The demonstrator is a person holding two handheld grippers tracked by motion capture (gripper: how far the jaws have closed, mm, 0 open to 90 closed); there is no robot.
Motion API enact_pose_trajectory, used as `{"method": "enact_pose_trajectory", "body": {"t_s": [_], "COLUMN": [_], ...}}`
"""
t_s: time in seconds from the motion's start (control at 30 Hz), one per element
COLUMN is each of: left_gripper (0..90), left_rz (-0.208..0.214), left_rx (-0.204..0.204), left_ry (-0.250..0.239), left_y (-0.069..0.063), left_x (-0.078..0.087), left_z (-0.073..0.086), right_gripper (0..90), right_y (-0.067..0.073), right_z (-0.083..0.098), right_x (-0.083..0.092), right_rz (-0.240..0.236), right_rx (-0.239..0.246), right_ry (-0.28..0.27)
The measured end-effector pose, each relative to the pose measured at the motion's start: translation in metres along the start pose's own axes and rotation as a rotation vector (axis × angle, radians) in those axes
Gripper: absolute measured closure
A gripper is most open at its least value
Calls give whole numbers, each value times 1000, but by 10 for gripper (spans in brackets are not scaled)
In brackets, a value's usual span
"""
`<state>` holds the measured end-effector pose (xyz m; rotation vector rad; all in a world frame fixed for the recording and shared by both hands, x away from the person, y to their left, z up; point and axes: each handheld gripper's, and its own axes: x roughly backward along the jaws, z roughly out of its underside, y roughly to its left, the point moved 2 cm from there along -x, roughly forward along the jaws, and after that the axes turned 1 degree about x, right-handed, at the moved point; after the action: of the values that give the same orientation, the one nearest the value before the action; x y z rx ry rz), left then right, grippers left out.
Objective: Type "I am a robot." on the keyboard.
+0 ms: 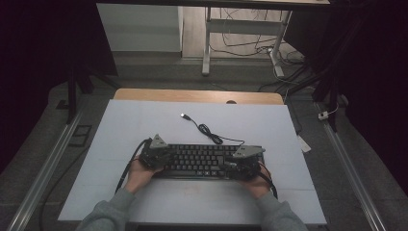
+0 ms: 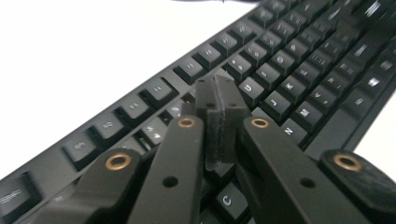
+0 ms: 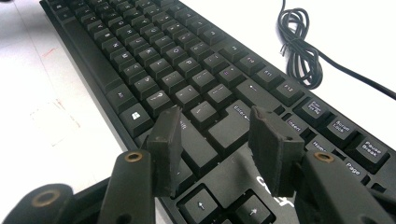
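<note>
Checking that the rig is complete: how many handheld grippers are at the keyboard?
2. The left gripper sits over the keyboard's left end, jaws shut together. The right gripper sits over its right end, jaws apart above the keys.

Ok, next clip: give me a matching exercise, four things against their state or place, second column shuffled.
Things:
1. left tongs
2. right tongs
3. cable
4. keyboard

States or places:
A. partly coiled on the white mat, beyond the keyboard
B. jaws apart, nothing between them, over the Enter and arrow keys
C. jaws pressed together, over the letter keys
D. flat on the mat, under both tongs

Pairs: 1-C, 2-B, 3-A, 4-D
</note>
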<state>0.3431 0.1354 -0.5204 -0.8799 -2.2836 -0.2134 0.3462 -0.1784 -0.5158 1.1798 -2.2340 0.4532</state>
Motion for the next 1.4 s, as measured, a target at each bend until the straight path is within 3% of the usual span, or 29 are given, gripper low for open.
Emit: {"method": "enact_pose_trajectory", "body": {"t_s": [0.1,0.23,0.37,0.47,1.1,1.4], "left_gripper": [792,637,500,457,401,400], "left_rz": [11,-18,-35,-41,-40,-40], "left_rx": [27,64,83,95,82,82], "left_ry": [-33,-52,-23,-14,18,20], "left_y": [6,14,20,23,21,20], "left_x": [11,22,26,27,25,23], "left_z": [1,3,7,9,9,9], "right_gripper": [544,541,536,533,527,528], "right_y": [0,-1,-1,-1,-1,1], "right_z": [0,0,0,1,0,-10], "right_x": [0,0,0,0,1,0], "right_rz": [4,7,8,9,15,5], "right_rx": [0,1,0,-1,-1,8], "right_ry": [1,1,0,2,-2,-35]}}
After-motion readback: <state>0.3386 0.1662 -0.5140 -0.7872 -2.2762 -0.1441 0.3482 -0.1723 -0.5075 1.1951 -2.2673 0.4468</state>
